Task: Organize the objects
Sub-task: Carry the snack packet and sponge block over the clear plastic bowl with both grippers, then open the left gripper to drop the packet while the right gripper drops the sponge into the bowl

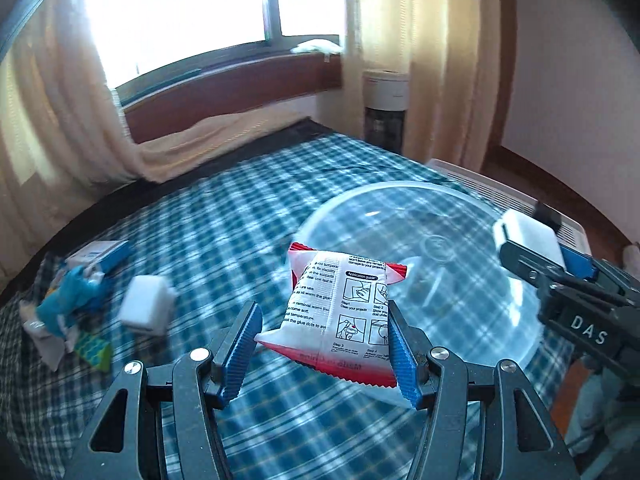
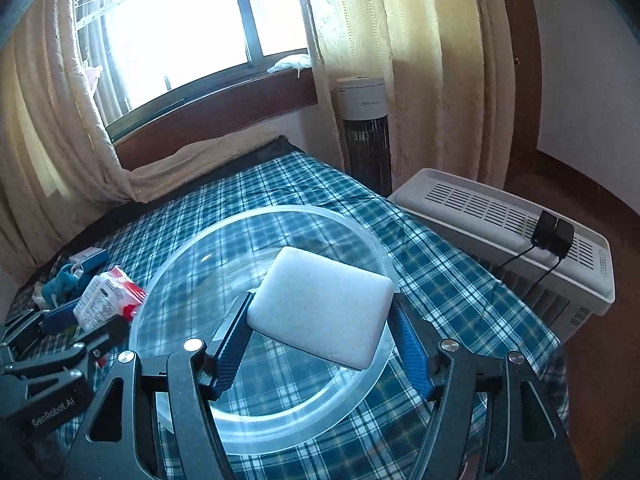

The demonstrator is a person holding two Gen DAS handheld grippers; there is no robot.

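Right wrist view: plaid-covered bed [image 2: 460, 276] beside white heater [image 2: 500, 216], curtained window [image 2: 180, 20].

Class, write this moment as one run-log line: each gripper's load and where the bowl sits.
left gripper: holds red-white packet | right gripper: holds white sponge over clear bowl | bowl: on plaid cloth

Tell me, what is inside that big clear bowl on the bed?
Nothing visible rests inside the clear bowl; the plaid bedspread shows through it. The white sponge, held above it, hides part of its bottom.
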